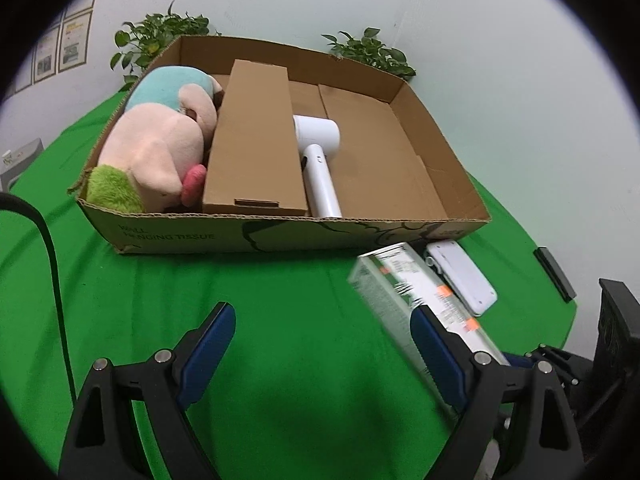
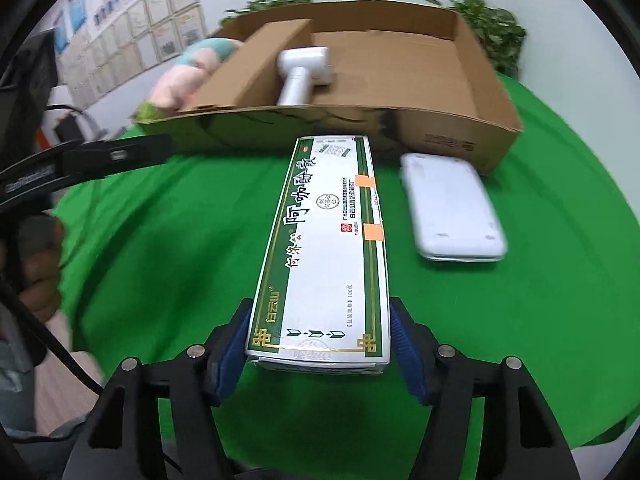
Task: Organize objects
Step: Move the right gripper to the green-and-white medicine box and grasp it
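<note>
Left wrist view: cardboard tray [image 1: 436, 120] on green bench [image 1: 280, 300], open top. Contents, L to R: plush toy [image 1: 160, 148] (pink/teal/green) at left end; long brown carton [image 1: 254, 140] beside it; white hair dryer [image 1: 318, 152] touching carton's right side, handle toward near wall; right part of tray floor bare. Left hand-held gripper [image 1: 320, 344]: jaws wide apart, only bench cloth between them. Right finger overlaps medicine box [image 1: 396, 292] in frame; contact not clear. Box blurred here, lower end cut off behind the finger.

Right wrist view: right hand-held gripper [image 2: 318, 344] straddles near end of medicine box [image 2: 328, 248], blue pads close at both long sides; firm clamping cannot be told. Box lies lengthwise, far end just short of tray wall [image 2: 320, 128]. White flat device [image 2: 452, 212] on bench just right of box, near tray's corner; type unclear, blurred. Black part of other gripper [image 2: 100, 160] and a hand [image 2: 36, 264] at left edge, partly cut off. Potted plants [image 1: 160, 36] behind tray; framed sheets [image 2: 132, 32] on wall, unreadable.
</note>
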Tool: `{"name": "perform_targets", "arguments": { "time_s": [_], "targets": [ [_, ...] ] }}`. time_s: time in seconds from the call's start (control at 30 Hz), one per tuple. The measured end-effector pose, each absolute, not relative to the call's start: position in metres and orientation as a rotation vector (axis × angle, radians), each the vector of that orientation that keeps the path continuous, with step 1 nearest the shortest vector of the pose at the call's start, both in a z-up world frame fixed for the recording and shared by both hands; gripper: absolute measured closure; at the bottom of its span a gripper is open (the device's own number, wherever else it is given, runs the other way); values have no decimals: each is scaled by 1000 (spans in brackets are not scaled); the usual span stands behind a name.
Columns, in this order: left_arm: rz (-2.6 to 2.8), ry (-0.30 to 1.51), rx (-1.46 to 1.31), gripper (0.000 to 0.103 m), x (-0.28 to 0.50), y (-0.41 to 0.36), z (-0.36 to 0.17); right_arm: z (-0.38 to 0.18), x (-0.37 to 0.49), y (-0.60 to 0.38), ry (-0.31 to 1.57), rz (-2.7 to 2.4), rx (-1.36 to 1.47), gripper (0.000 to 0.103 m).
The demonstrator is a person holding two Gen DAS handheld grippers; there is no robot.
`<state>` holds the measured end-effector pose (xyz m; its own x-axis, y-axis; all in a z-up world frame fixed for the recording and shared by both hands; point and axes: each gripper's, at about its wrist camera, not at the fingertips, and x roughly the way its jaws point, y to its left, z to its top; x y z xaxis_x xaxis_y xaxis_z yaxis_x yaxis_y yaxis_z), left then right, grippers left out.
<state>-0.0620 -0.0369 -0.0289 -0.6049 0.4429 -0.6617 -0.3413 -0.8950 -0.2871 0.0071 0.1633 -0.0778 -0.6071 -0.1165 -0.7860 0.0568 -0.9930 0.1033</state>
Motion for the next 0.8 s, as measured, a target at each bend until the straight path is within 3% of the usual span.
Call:
{"name": "perform_targets", "arguments": {
  "time_s": [0.03,0.07,0.1,0.47,0.53,0.6,0.8],
  "targets": [
    [2445,-198,-1082,14,-64,-37,-30,-75,9,158,-115,-2703,1321,32],
    [2407,-226,-1099,14,-66,-36,-32,-74,10,155,-116,-2702,1306,5],
    [2372,-258,-1114,14,-68,-36,-34,-72,13,153,-104,-2720,1275,0],
    [2092,-464,-1246,14,-88,1,-69,-84,4,148,-82,-2726,1322,1],
    [2083,-471,-1257,14,-88,4,-72,-86,4,145,-68,-2740,1329,5],
    [2075,-475,-1264,14,-86,7,-76,-89,3,142,-30,-2758,1367,34],
    [2076,-486,-1256,15,-83,6,-79,-91,9,135,-143,-2709,1387,43]
  ]
}}
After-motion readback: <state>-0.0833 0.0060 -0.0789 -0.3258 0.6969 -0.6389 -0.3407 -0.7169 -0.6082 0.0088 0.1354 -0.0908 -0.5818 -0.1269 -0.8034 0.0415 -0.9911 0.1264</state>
